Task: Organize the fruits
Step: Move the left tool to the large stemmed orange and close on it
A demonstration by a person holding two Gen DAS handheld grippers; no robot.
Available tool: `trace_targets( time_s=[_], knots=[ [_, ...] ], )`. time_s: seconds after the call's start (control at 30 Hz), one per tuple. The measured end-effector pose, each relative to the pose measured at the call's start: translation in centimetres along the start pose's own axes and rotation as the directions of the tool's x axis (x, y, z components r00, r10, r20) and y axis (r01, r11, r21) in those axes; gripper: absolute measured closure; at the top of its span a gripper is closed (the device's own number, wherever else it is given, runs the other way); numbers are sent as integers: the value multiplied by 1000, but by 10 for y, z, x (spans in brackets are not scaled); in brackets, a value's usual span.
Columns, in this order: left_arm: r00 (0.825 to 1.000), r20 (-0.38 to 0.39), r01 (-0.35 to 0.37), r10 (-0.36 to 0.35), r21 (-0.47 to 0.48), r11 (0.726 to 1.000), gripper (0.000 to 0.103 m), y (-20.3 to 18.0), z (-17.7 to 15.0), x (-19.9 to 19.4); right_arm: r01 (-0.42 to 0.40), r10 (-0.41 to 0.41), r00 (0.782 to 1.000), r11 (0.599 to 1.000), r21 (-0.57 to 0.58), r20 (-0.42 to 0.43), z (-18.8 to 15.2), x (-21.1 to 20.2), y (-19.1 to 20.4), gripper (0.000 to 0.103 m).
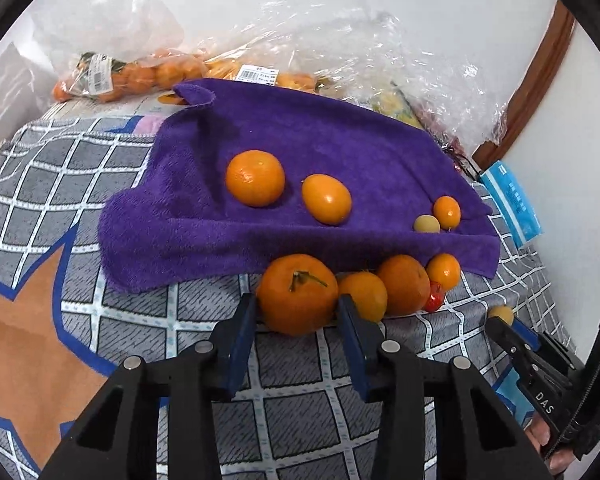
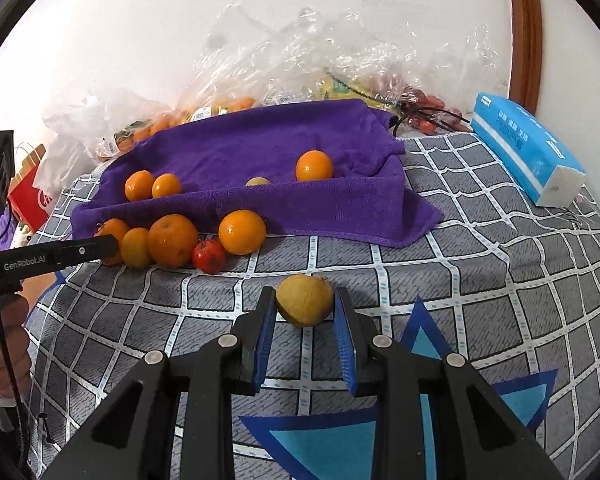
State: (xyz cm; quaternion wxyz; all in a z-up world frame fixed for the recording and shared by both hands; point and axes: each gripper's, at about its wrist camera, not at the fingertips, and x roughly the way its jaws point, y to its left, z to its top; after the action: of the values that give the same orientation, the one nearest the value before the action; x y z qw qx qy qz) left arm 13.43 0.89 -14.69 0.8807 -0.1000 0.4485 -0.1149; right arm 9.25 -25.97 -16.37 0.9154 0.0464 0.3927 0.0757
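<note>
left gripper [image 1: 298, 312] has its blue pads against both sides of a large stemmed orange [image 1: 297, 294], clamped on it at the near edge of the purple towel [image 1: 300, 152], with the fruit resting on the checked bedcover [image 1: 292, 412]. right gripper [image 2: 305, 312] is likewise closed on a small yellowish fruit [image 2: 304, 299], which sits on the bedcover well in front of the towel, one pad on each side of it. beside the stemmed orange, in the left wrist view, a row runs to the right: a smaller orange [image 1: 364, 294] touching it, another orange [image 1: 404, 290], a little red fruit [image 1: 434, 300] tucked low, and a small orange [image 1: 444, 270] at the towel's hem. on the towel itself lie a round orange [image 1: 255, 178], an oval orange fruit [image 1: 326, 199] just beside it, and farther right a small oval orange [image 1: 447, 212] touching a pale round fruit [image 1: 427, 225]. behind the towel, against the white wall, are clear plastic bags [image 1: 340, 40]; one holds bagged oranges [image 1: 140, 74] with a barcode label. a blue tissue pack [image 2: 524, 148] lies on the bedcover to the right of the towel, apart from it. at the left edge of the right wrist view a hand [image 2: 8, 340] grips the handle of the other tool, and a red paper bag [image 2: 30, 196] stands beyond the bed's edge.
</note>
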Motion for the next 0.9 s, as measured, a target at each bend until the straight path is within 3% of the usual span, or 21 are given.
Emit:
trace_targets(
  time_s=[0.37,0.5,0.67,0.7,0.9],
  knots=[
    [996,10,-92,92,66,994,63,-2,-6,-12,-2,2,1000,1000,5,-3,0,0,1,74],
    [994,-8,-104,105,69,992,54,-2,-3,-3,-2,2,1000,1000,8,-6,0,0,1,74],
    [992,-11,-125,126,61,990,55,-1,-4,7,3,-3,1000,1000,3,-4,-1,0,1,74],
    [991,-7,-131,132,67,989,59,-2,-4,8,4,-4,1000,1000,2,-4,-1,0,1,74],
    [994,-8,-105,106,64,992,61,-4,-8,-1,11,-11,1000,1000,-5,10,-4,-10,5,74]
  ],
)
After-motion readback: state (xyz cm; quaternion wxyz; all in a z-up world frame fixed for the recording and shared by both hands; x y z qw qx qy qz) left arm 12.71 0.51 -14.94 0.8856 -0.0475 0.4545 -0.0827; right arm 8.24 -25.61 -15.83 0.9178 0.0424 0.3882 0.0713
